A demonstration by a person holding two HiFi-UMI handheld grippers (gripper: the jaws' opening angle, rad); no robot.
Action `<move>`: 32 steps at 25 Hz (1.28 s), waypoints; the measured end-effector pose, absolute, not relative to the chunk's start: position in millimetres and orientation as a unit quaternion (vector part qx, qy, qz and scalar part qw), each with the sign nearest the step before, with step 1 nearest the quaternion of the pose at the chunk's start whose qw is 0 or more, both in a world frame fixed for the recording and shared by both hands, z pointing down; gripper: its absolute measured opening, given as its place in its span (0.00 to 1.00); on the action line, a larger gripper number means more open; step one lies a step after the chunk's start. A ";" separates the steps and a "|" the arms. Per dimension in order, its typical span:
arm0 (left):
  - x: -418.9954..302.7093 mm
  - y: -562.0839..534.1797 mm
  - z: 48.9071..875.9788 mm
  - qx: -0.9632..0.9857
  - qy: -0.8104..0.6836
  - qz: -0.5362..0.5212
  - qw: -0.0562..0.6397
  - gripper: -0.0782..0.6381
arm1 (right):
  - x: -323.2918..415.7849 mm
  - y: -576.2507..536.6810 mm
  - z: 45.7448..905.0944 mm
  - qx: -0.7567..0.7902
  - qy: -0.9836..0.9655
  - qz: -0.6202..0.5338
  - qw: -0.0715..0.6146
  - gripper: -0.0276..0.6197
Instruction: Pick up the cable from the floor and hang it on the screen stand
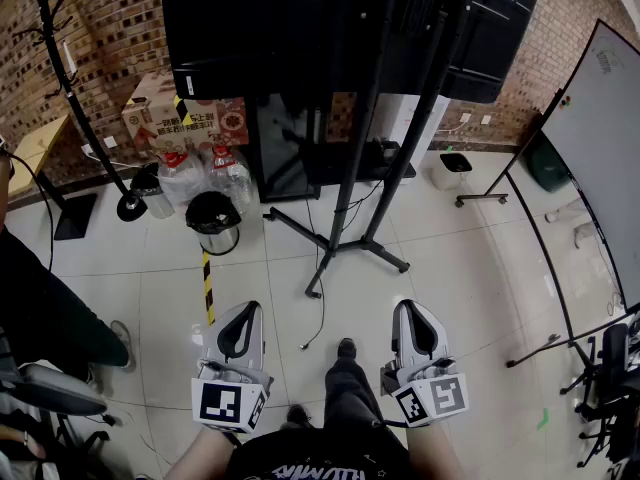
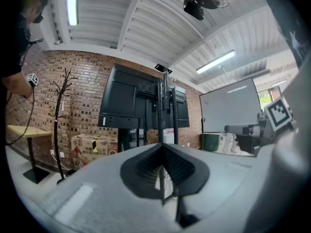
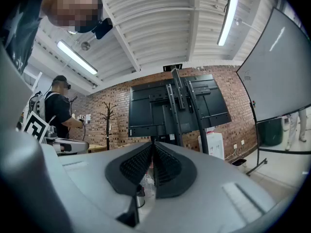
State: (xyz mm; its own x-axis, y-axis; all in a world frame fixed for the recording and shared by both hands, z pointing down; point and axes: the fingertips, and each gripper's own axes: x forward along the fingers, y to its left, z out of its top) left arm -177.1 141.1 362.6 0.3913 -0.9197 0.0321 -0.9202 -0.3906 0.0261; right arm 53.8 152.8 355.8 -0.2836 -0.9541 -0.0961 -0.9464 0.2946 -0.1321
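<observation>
Both grippers up front, shut & empty, cable down on the tiles.
L gripper (image 1: 243,313) sits low at left and R gripper (image 1: 410,310) low at right, held level, well apart, the person's shoe (image 1: 346,349) betw. them. L gripper view: fingers (image 2: 146,166) pressed together at the tips, nothing pinched. R gripper view: same story, fingers (image 3: 136,166) closed on each other, nothing betw. them. Cable (image 1: 322,313), thin & dark, lies on the floor (image 1: 470,268) just ahead of the shoe, one loose end near it, the rest running up toward the foot of the screen stand (image 1: 372,168); it touches neither gripper. Stand is upright w/ the black screen (image 1: 270,28) mounted on it. Black bin (image 1: 213,218), water bottles (image 1: 190,173) & cardboard box (image 1: 165,108) sit left of the stand, whiteboard (image 1: 600,138) off to the right.
</observation>
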 end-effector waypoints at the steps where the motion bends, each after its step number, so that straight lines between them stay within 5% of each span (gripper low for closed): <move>1: -175.6 133.0 364.8 0.832 -0.554 0.009 0.020 0.12 | 54.5 140.7 358.8 -0.591 0.802 -0.027 0.081 0.07; 19: -123.7 -63.1 398.7 0.782 -0.619 0.067 0.016 0.12 | 112.1 -81.1 483.7 -0.538 0.837 -0.101 0.009 0.12; 24: -131.5 -86.1 460.8 0.775 -0.621 0.104 0.055 0.12 | 105.0 -104.5 586.3 -0.528 0.835 -0.148 -0.053 0.21; 32: -162.8 -107.6 599.8 0.782 -0.607 0.121 0.077 0.12 | 87.7 -134.7 762.1 -0.502 0.838 -0.185 -0.110 0.19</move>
State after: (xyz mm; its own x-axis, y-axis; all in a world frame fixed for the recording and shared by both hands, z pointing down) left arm -162.8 -107.6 599.8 0.2348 -0.9301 0.2826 -0.9674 -0.2521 -0.0259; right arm 87.7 -134.7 762.1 -0.4719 -0.8007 0.3691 -0.8816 0.4276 -0.1997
